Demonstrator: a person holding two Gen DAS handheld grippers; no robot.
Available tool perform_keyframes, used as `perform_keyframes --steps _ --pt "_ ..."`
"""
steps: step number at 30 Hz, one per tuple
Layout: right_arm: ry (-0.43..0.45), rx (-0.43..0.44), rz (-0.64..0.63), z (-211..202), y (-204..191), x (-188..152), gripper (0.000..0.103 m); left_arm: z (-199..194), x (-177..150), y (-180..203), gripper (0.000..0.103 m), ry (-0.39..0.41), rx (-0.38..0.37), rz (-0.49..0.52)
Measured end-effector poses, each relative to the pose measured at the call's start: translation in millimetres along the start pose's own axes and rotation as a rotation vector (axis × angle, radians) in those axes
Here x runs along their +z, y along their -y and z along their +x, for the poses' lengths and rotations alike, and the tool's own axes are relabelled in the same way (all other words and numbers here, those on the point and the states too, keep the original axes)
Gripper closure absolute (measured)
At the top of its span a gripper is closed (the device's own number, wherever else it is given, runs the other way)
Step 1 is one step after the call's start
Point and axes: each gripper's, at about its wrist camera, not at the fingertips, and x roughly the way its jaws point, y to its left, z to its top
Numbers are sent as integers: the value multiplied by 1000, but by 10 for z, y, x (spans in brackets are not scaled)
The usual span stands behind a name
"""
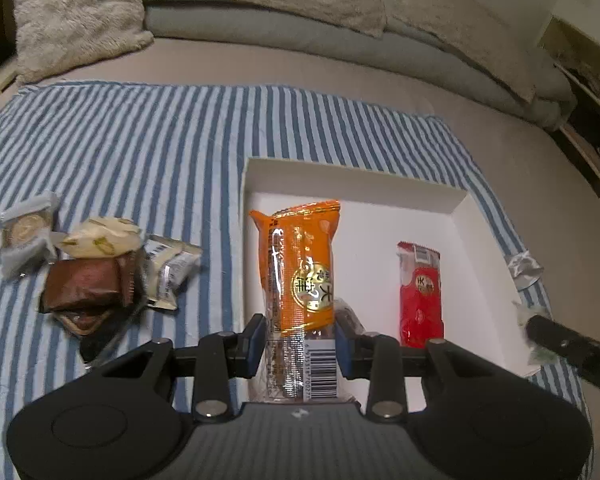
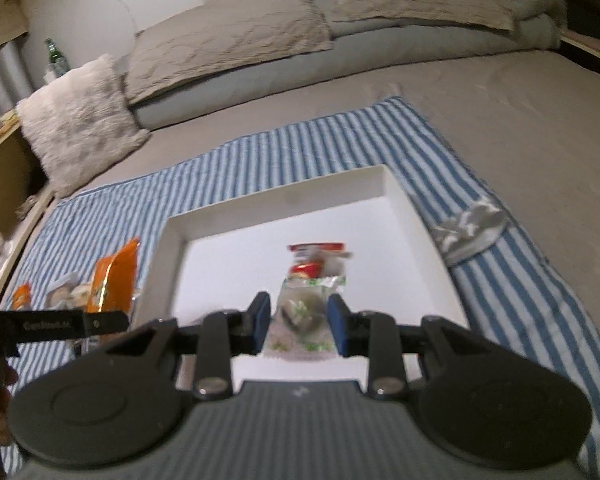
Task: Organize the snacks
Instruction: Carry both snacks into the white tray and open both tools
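Observation:
My left gripper (image 1: 300,340) is shut on a long orange snack packet (image 1: 300,268), held over the left side of the white box (image 1: 352,184). A red snack packet (image 1: 420,292) lies inside the box to its right. In the right wrist view, my right gripper (image 2: 299,322) is shut on a small clear packet with green print (image 2: 306,316), above the near part of the white box (image 2: 284,192). The red packet (image 2: 314,258) shows just beyond it. The orange packet (image 2: 114,280) and the left gripper's finger (image 2: 60,324) appear at the left.
A pile of small wrapped snacks (image 1: 96,264) lies on the blue-striped cloth (image 1: 140,140) left of the box. A silver wrapper (image 2: 470,228) rests by the box's right side. Pillows (image 2: 228,44) and a fluffy cushion (image 2: 76,120) sit at the far end of the bed.

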Motion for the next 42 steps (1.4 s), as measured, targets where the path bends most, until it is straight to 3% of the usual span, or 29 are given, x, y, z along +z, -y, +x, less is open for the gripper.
perform_keyframes --steps 12,22,25,27,29,35,40,42 --pt "-52 -91 58 302 365 58 66 489 15 131 64 -108 43 -22" --pt "-85 -119 43 506 420 81 66 675 64 69 62 -132 68 -35" --pt "-88 -127 44 532 423 104 66 691 67 60 58 -128 73 -27" --pt "-83 -133 49 549 431 125 66 681 67 60 46 -122 73 -19" --pt "-82 -138 58 571 449 144 66 663 65 64 40 -117 68 -6" --pt "-81 -160 76 608 479 163 65 587 53 100 34 -116 52 44" --pt "-111 -179 68 644 488 150 55 541 24 132 31 -123 38 75" --pt "-127 -187 57 652 482 136 45 520 6 135 27 -128 27 86"
